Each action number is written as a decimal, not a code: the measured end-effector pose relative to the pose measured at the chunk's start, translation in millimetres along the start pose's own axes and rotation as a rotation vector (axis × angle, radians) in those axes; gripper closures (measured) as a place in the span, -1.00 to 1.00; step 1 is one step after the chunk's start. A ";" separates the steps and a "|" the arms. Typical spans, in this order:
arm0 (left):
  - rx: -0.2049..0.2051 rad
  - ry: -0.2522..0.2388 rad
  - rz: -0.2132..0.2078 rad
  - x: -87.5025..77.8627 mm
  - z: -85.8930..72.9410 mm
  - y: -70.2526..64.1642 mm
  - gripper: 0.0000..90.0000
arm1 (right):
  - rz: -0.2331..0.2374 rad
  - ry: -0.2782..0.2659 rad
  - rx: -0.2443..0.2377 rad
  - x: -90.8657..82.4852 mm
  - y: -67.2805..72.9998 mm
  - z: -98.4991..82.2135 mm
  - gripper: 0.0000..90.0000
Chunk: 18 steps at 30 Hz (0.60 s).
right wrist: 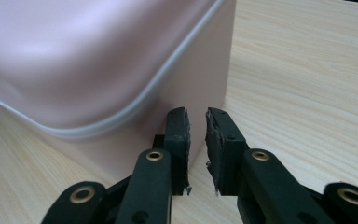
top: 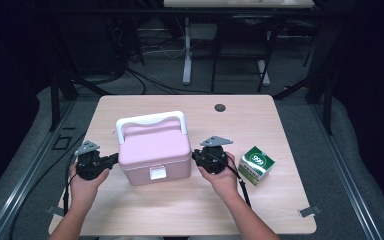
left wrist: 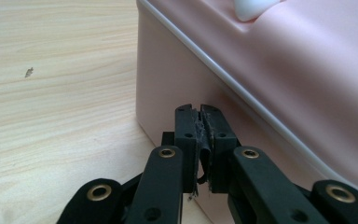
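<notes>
Wooden table (top: 180,210), centre of the high view, a dark round hole (top: 220,107) near its far edge. Green-and-white carton (top: 256,165) at right of centre, just right of the right hand (top: 225,177), apart from everything else. Metal clip (top: 309,211) at the table's lower right corner. Desk legs and cables on the floor in the upper frame. Pink box (top: 152,150) with white handle (top: 151,121) and white front latch (top: 157,173) sits mid-table, lid down, nothing on top of it. Left claw (top: 114,159) lies at the box's left side, tips at or just off the wall; in the left gripper view its jaws are pressed together with nothing between, pointing at the box's lower corner (left wrist: 168,93). Right claw (top: 195,155) lies at the box's right side, tips right by the wall; in the right gripper view its jaws stand at a narrow gap, empty, aimed at the box's side wall (right wrist: 200,74) below the pale lid seam. Contact with the box cannot be told for either claw.
</notes>
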<state>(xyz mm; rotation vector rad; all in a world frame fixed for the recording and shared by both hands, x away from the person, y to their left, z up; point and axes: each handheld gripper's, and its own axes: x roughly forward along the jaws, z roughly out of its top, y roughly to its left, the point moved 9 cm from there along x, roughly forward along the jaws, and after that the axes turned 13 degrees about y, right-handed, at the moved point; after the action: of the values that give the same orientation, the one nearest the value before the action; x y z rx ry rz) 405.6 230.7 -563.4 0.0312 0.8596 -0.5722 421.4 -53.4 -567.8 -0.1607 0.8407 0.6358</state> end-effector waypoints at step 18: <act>0.038 0.022 -0.012 -1.1 -4.7 -17.0 1.00 | -0.025 0.002 -0.021 -12.0 7.4 -11.0 1.00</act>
<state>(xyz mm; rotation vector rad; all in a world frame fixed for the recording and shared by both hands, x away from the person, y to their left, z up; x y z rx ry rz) 393.4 217.9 -562.3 0.0675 0.8712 -0.6000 404.1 -57.1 -565.6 -0.1911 0.8330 0.6212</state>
